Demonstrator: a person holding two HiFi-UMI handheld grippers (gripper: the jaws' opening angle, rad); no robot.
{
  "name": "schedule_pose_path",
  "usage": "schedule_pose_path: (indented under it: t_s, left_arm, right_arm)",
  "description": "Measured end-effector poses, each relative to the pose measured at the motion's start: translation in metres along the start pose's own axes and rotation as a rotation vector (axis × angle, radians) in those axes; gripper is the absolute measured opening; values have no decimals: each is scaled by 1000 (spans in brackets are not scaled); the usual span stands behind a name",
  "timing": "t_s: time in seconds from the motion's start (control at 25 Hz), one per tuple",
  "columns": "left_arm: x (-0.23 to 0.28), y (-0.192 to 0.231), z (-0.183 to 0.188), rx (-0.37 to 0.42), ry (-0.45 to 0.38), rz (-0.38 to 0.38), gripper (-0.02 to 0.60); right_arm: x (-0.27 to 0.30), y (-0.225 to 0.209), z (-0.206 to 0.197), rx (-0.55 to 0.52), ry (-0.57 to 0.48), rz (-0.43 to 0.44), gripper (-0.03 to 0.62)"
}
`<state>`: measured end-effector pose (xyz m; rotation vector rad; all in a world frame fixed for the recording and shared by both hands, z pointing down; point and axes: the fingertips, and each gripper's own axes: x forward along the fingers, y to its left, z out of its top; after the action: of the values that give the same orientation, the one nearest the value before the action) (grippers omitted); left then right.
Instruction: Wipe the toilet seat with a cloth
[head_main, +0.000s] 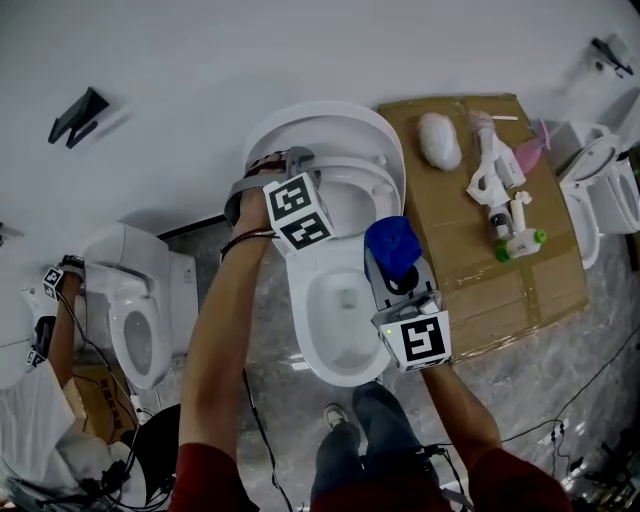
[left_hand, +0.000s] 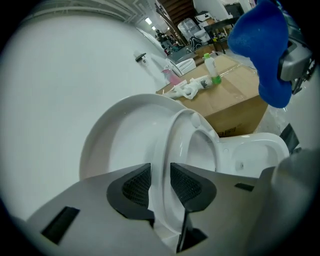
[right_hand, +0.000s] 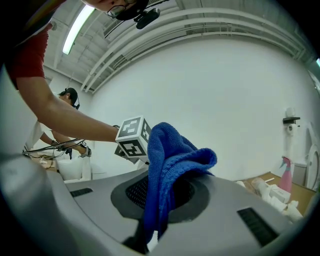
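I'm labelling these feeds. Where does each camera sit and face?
Head view: on the person's head, looking steeply down at the toilet; left gripper, right gripper, arms, legs show.
Left gripper view: on that gripper, facing the raised seat between its jaws; no arm shows.
Right gripper view: on that gripper, facing the wall past the clamped blue cloth; the left arm shows.
Shared: all three show the cloth.

**Left gripper** (left_hand: 161, 184), mine: grey moulded shell; two black pads (left_hand: 136, 186) with a fine mesh grain; white cube (head_main: 298, 212) with black square markers on its faces.

**Right gripper** (right_hand: 159, 195), mine: same grey shell; black meshed pad (right_hand: 135, 191); second marker cube (head_main: 422, 340); small green light (head_main: 388, 333) at its corner.

**Worn:** dark red sleeves (head_main: 212, 478); thin dark band (head_main: 246, 238) on my left wrist; dark blue-grey trousers (head_main: 372, 440); pale shoe (head_main: 336, 414).
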<state>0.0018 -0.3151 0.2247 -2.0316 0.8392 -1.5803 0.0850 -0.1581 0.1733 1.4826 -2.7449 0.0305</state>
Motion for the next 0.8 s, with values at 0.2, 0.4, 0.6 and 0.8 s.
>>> schedule_pose_path:
  t_s: [0.2, 0.4, 0.6, 0.8]
  left_arm:
    - [-7, -2, 2, -9, -1, 4, 112]
    - [-25, -14, 3, 2, 0, 8, 91]
    - [-51, -36, 5, 19, 3, -3, 77]
    - [-84, -71, 6, 56, 7, -5, 78]
  right_arm:
    - [-7, 1, -2, 14, 12, -5, 58]
    - [-18, -4, 0, 14, 32, -20, 58]
    - [-34, -1, 13, 10, 15, -42, 58]
    - [-56, 13, 25, -3, 7, -47, 57]
